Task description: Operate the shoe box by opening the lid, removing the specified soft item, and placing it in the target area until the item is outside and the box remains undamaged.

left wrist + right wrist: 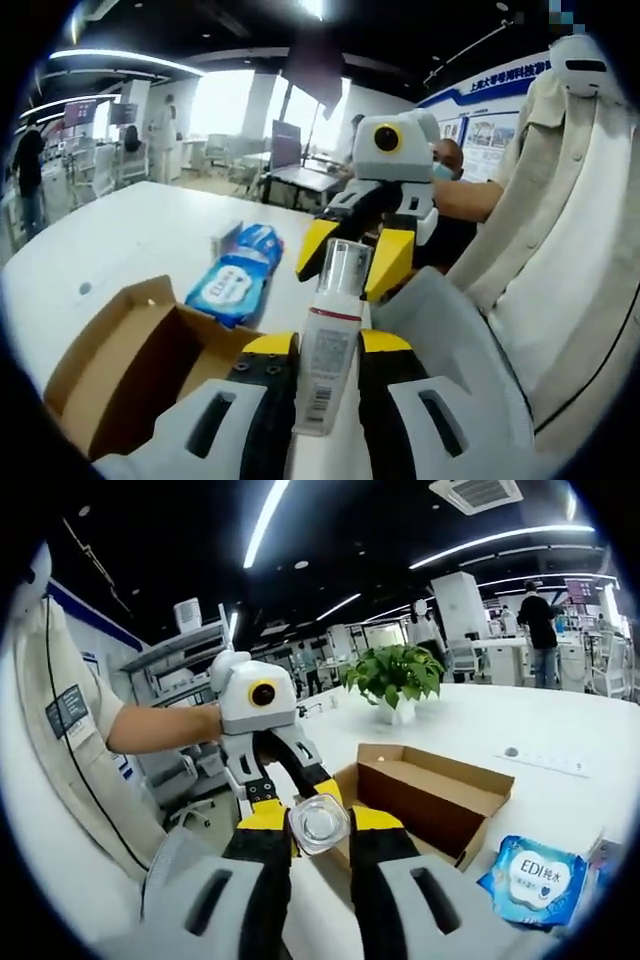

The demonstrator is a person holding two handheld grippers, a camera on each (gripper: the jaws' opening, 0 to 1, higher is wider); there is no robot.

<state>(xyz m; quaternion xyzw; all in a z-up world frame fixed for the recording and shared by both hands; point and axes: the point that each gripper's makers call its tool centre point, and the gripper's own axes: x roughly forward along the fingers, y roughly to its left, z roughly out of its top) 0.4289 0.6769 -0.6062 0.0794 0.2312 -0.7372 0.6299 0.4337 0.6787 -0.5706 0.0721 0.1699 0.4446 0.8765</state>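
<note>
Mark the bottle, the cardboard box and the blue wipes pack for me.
Bottle (327,365), left gripper view: on its white label, between the left gripper's jaws.
Cardboard box (440,802), right gripper view: on its brown front wall.
Blue wipes pack (238,275), left gripper view: on the pack's printed top face.

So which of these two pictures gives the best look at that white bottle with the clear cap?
The left gripper view: the bottle shows side-on, printed label and clear cap visible, its body between the left gripper jaws while the right gripper closes on the cap. The right gripper view shows just the clear cap end-on.
</note>
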